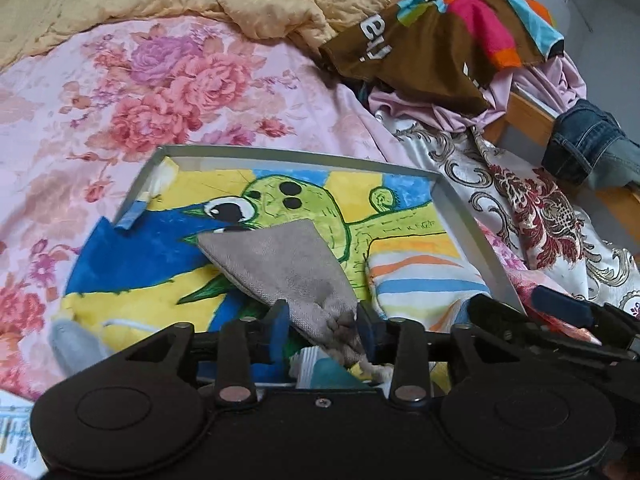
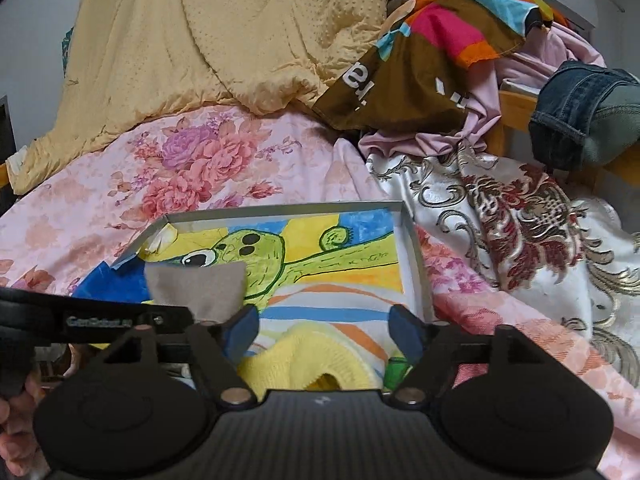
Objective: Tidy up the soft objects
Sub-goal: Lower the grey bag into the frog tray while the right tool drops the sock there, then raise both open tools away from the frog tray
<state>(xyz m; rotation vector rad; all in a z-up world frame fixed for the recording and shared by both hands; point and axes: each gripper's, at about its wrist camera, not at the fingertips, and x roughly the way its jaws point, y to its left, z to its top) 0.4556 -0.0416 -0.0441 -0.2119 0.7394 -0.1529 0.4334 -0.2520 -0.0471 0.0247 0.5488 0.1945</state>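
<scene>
A grey metal tray lined with a cartoon frog drawing lies on the floral bedspread. My left gripper is shut on the frayed corner of a grey cloth and holds it over the tray. The cloth also shows in the right wrist view, above the tray rim. My right gripper is open over the tray's near end, above a yellow knitted item and a striped cloth. The striped cloth also shows in the left wrist view.
A yellow quilt is heaped at the back. A brown multicoloured garment, pink fabric, jeans and a white-and-red brocade cloth are piled at the right, beside a wooden bed rail.
</scene>
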